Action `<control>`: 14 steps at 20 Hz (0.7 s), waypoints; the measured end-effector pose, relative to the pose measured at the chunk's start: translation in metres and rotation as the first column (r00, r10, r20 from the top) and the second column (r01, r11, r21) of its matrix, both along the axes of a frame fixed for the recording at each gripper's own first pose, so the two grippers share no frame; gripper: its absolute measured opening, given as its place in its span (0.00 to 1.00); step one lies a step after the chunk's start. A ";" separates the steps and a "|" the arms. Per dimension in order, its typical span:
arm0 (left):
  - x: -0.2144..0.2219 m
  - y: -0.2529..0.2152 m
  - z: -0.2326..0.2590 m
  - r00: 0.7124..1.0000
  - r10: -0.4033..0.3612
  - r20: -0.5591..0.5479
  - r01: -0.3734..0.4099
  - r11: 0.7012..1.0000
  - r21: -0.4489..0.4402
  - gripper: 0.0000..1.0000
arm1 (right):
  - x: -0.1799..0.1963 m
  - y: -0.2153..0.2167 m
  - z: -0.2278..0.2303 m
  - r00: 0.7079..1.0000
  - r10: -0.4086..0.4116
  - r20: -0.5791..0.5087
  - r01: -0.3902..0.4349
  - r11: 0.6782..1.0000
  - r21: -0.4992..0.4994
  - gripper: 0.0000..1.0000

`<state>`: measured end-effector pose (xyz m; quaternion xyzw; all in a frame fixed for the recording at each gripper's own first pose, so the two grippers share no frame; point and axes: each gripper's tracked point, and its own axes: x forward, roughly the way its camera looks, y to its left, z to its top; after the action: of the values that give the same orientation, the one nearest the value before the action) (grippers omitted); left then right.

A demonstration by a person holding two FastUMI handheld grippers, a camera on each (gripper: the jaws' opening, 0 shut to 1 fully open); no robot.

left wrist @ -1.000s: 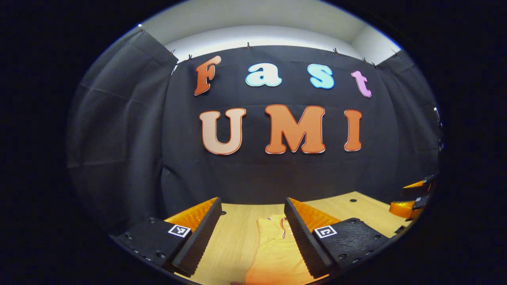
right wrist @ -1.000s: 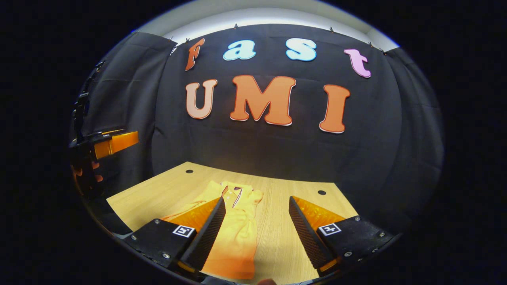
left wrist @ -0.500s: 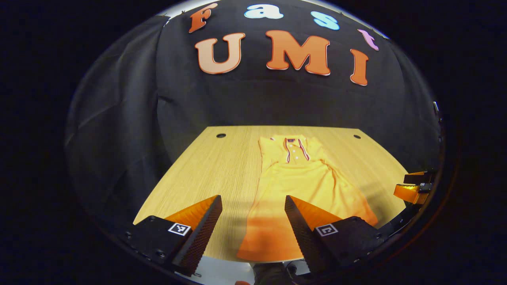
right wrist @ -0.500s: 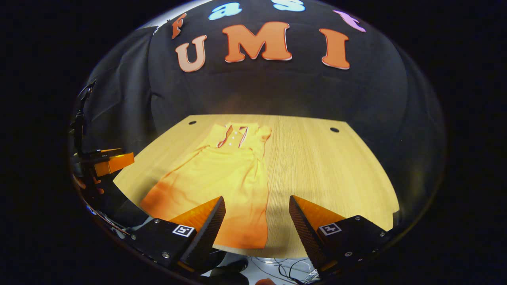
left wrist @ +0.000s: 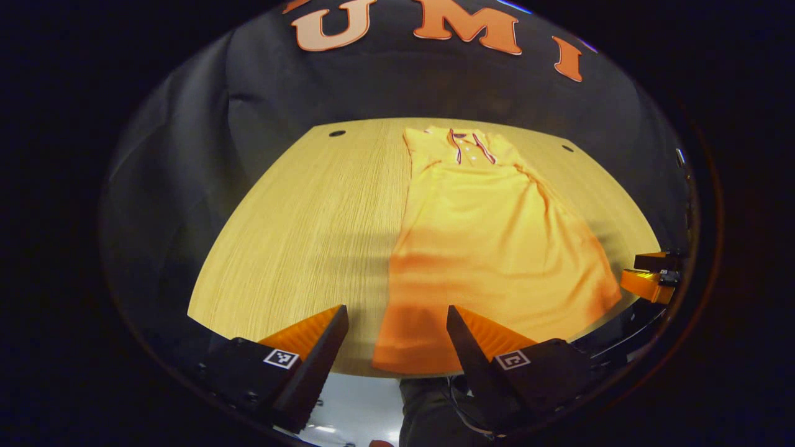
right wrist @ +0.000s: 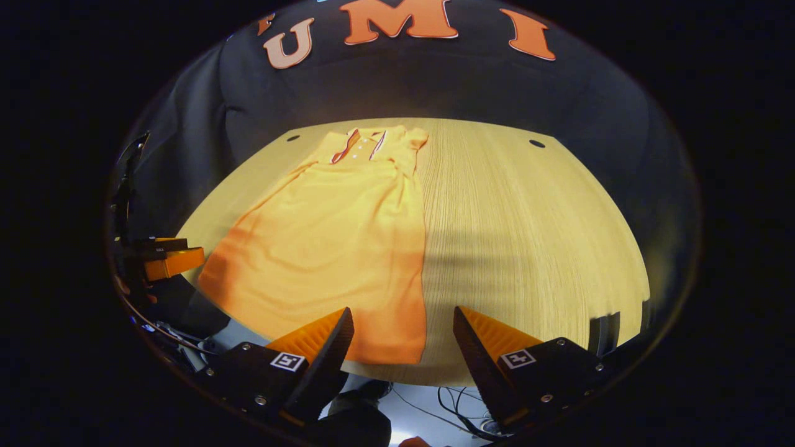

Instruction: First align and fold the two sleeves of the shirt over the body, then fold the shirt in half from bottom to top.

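Observation:
An orange-yellow polo shirt lies flat on the wooden table, collar at the far end, hem at the near edge, its sleeves lying folded over the body. My left gripper hangs open above the shirt's near left hem corner, nothing between its fingers. In the right gripper view the shirt spreads left of centre, and my right gripper stands open over its near right hem corner. The right gripper also shows at the right edge of the left gripper view, and the left gripper at the left edge of the right gripper view.
The table has small dark holes near its far corners. Black cloth walls close the booth behind and at the sides. Below the near table edge lie the floor and some cables.
Both views have tipped downward from the back wall toward the table, so the whole shirt and the near table edge have come into sight. Both grippers stay open.

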<state>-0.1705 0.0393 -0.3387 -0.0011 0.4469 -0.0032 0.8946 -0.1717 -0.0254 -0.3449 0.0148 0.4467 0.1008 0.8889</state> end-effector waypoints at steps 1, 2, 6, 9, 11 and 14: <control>0.000 -0.001 -0.006 1.000 -0.006 -0.025 0.006 1.000 -0.002 0.98 | -0.002 0.002 -0.005 1.000 0.006 -0.021 -0.006 1.000 -0.001 0.98; 0.000 -0.002 -0.010 0.999 -0.011 -0.052 0.011 1.000 -0.003 0.98 | -0.001 0.005 -0.010 0.999 0.009 -0.037 -0.010 1.000 -0.004 0.98; -0.002 -0.003 -0.036 0.986 -0.034 -0.163 0.035 0.999 0.002 0.98 | -0.001 0.010 -0.030 0.993 0.024 -0.118 -0.028 0.999 -0.026 0.98; 0.005 -0.006 -0.034 0.979 -0.042 -0.199 0.040 0.999 -0.011 0.98 | 0.003 0.014 -0.032 0.987 0.059 -0.148 -0.071 0.994 -0.078 0.96; 0.006 -0.012 -0.038 0.973 -0.028 -0.231 0.018 0.999 -0.046 0.98 | 0.000 0.019 -0.032 0.980 0.073 -0.187 -0.089 0.993 -0.080 0.90; 0.012 -0.021 -0.038 0.971 -0.039 -0.237 0.026 0.998 -0.057 0.88 | 0.003 0.018 -0.032 0.981 -0.002 -0.195 -0.011 0.998 -0.065 0.51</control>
<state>-0.1589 0.0186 -0.3765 -0.0179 0.5504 -0.0297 0.8342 -0.1689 -0.0074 -0.3766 -0.0055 0.5347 0.0861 0.8406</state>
